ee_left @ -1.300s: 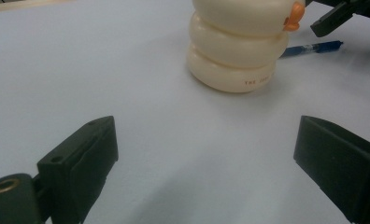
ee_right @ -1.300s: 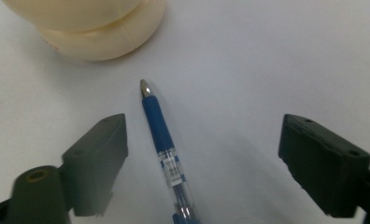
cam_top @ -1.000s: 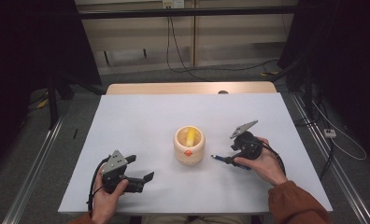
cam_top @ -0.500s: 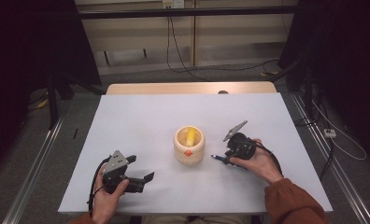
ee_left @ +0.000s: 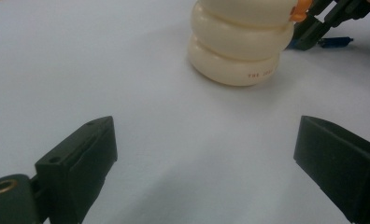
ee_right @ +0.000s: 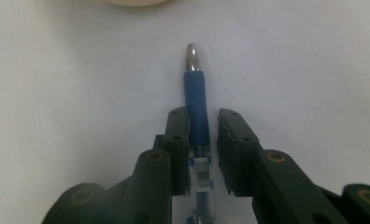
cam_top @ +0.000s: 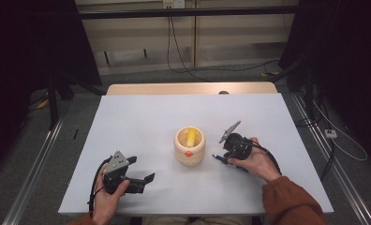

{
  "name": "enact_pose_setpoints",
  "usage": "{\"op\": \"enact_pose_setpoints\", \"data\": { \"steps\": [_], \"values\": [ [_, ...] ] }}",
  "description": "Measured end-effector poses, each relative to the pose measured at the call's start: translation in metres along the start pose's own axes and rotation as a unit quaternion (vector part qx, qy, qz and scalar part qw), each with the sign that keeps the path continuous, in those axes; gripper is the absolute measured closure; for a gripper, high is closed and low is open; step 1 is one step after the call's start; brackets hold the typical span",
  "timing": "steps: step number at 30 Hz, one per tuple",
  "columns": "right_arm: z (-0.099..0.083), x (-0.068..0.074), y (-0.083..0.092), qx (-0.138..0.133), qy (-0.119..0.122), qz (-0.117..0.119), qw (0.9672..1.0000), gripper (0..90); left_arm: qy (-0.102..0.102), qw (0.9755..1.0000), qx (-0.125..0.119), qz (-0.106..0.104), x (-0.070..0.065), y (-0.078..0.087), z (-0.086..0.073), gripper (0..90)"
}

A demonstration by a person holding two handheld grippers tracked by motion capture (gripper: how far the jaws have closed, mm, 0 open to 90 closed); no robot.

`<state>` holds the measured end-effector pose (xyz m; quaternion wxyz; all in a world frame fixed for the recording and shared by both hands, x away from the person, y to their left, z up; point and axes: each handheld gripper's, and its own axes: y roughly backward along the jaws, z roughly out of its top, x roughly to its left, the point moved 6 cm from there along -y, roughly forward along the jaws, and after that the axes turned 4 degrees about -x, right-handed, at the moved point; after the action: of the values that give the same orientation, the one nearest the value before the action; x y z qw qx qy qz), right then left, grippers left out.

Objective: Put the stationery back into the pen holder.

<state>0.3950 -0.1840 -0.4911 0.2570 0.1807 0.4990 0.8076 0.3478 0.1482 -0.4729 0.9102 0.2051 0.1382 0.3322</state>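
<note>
A blue pen [ee_right: 195,93] with a silver tip lies flat on the white table [cam_top: 141,126], just right of a cream ribbed cup [cam_top: 189,145]. My right gripper [cam_top: 223,157] is lowered over the pen, and its jaws have just been closing around the barrel. In the right gripper view my right gripper [ee_right: 204,114] has one pad against the pen and a narrow gap at the other. Near the front left of the table my left gripper [cam_top: 141,168] rests open and holds nothing. The cup [ee_left: 239,42] stands ahead of my left gripper [ee_left: 211,154].
The cup holds a yellow object [cam_top: 191,137] and has an orange knob [cam_top: 188,153] on its front. A wooden strip [cam_top: 188,88] runs along the table's far edge. Cables [cam_top: 183,51] lie on the floor beyond it.
My right gripper has shifted left and down onto the pen beside the cup, and its jaws have narrowed around the barrel. The left hand has stayed put.
</note>
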Motion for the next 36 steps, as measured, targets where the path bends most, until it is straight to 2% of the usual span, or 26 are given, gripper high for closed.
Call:
{"op": "enact_pose_setpoints", "data": {
  "steps": [3,7,10,16,19,23,26,29,34,36],
  "values": [
    [0.001,0.001,0.0,0.0,0.003,-0.002,1.0,80.8,0.001,1.0,0.002,0.001,0.001,-0.001,-0.001,6.2],
    [0.001,0.002,0.0,0.001,0.006,-0.007,1.0,81.2,0.0,1.0,0.002,0.0,0.001,-0.001,-0.001,6.2],
    [0.0,0.001,0.0,-0.006,-0.002,-0.001,1.0,81.3,0.002,1.0,0.0,0.0,0.002,-0.001,-0.001,6.2],
    [-0.001,-0.005,0.005,-0.045,-0.029,0.004,0.9986,81.4,0.002,1.0,0.0,0.003,0.003,0.002,-0.002,6.2],
    [0.0,-0.008,0.011,-0.065,-0.035,-0.004,0.9973,81.4,0.003,1.0,-0.001,0.006,0.004,0.003,-0.002,6.2],
    [0.002,-0.012,0.02,-0.097,-0.048,-0.01,0.9941,81.5,0.003,1.0,0.0,0.007,0.004,0.004,-0.003,6.2],
    [0.003,-0.013,0.024,-0.11,-0.045,-0.021,0.9926,81.5,0.006,1.0,-0.002,0.008,0.005,0.003,-0.002,6.2],
    [0.004,-0.015,0.029,-0.126,-0.054,-0.024,0.9903,81.5,0.005,1.0,-0.001,0.008,0.005,0.003,-0.002,6.2],
    [0.008,-0.019,0.036,-0.166,-0.061,-0.042,0.9834,81.5,0.005,1.0,0.0,0.007,0.005,0.003,-0.003,6.2],
    [0.01,-0.019,0.039,-0.184,-0.065,-0.049,0.9796,81.5,0.005,1.0,0.001,0.007,0.006,0.004,-0.003,6.2]
  ]
}}
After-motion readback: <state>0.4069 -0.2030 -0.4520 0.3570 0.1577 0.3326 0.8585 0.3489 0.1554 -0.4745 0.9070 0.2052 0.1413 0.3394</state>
